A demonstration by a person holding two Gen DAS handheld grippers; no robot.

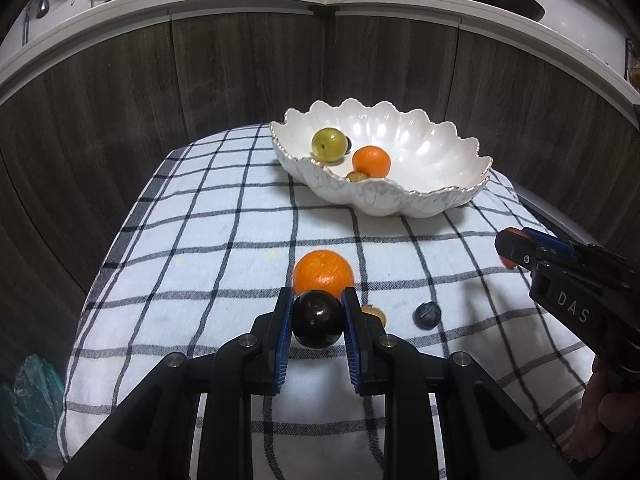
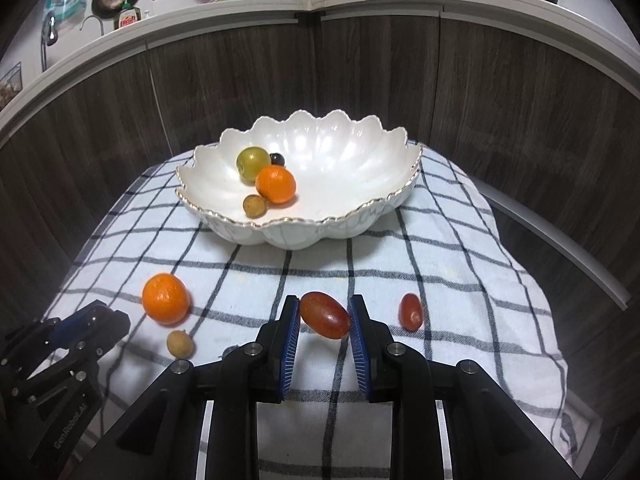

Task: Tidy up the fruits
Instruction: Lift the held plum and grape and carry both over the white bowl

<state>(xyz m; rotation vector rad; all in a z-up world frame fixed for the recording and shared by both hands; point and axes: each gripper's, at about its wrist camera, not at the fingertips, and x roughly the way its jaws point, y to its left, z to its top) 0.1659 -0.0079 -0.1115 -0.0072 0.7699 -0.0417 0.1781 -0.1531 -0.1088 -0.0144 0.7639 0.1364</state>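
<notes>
Jaws narrow: left gripper [image 1: 318, 322] clamps dark plum [image 1: 318, 319]; right gripper [image 2: 325, 317] clamps red grape [image 2: 325, 315].

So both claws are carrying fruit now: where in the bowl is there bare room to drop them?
The white bowl is bare across its right half and middle. Its left side is crowded: green fruit, orange, small brown fruit and a dark one cluster together. On the cloth, the strip just before the bowl is also free.
</notes>
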